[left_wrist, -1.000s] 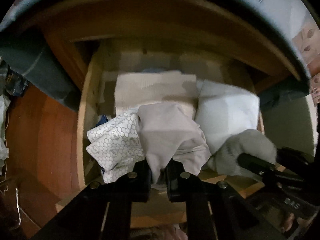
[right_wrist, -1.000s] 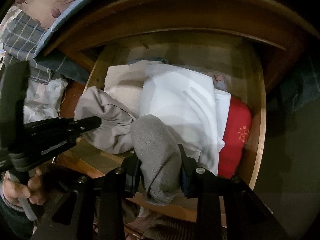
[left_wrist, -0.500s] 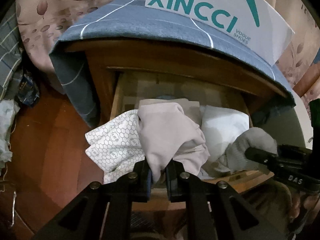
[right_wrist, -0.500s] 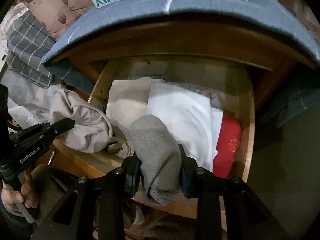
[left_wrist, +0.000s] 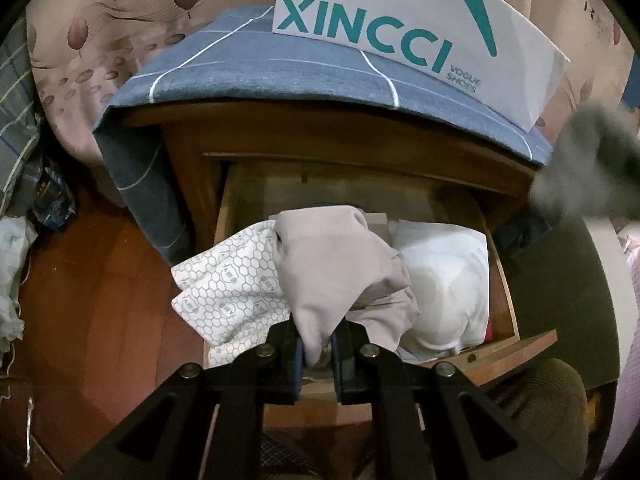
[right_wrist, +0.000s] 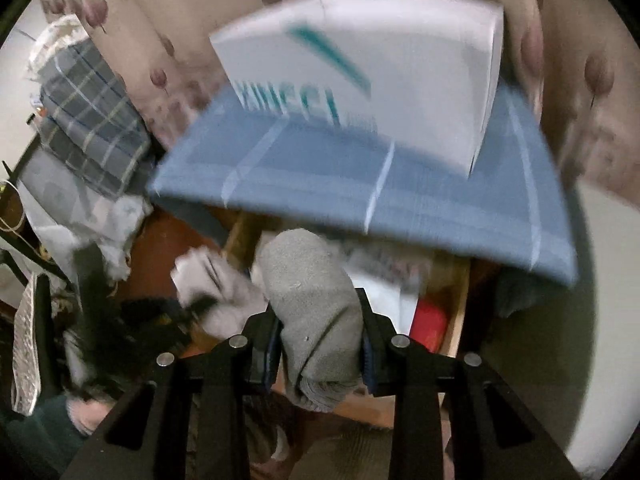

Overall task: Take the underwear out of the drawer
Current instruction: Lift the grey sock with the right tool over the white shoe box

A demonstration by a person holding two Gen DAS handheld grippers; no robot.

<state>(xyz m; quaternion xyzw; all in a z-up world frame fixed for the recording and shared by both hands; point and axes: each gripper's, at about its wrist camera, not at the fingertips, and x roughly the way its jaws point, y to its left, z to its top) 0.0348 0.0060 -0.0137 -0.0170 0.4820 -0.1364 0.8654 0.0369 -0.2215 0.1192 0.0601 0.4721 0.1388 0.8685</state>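
Two grippers are each clamped on cloth. The left gripper (left_wrist: 318, 350) has its jaws nearly together, pinching a fold of beige underwear (left_wrist: 340, 264); a white piece with a honeycomb print (left_wrist: 228, 280) hangs against the beige cloth on its left, and whether it is caught in the jaws cannot be told. The bundle hangs just ahead of the fingertips, above the front of the open drawer (left_wrist: 500, 356). The right gripper (right_wrist: 318, 344) holds its jaws partly apart, pressed on either side of a grey garment (right_wrist: 312, 300), which rises above the fingertips and droops below them; its full shape is hidden by the fingers.

From the left wrist that grey garment (left_wrist: 588, 168) is only a blur at the right edge. The right wrist view is smeared throughout: the lettering on the shoe box (right_wrist: 360, 60) is unreadable and the left gripper a dark smudge.

In the drawer lie a white folded item (left_wrist: 444, 280) and a red item (right_wrist: 430, 322), mostly covered.

Against a second ago, both bundles are clear of the drawer. The grey garment has risen level with the cabinet's blue cloth (left_wrist: 280, 68), and the box has come into sight.
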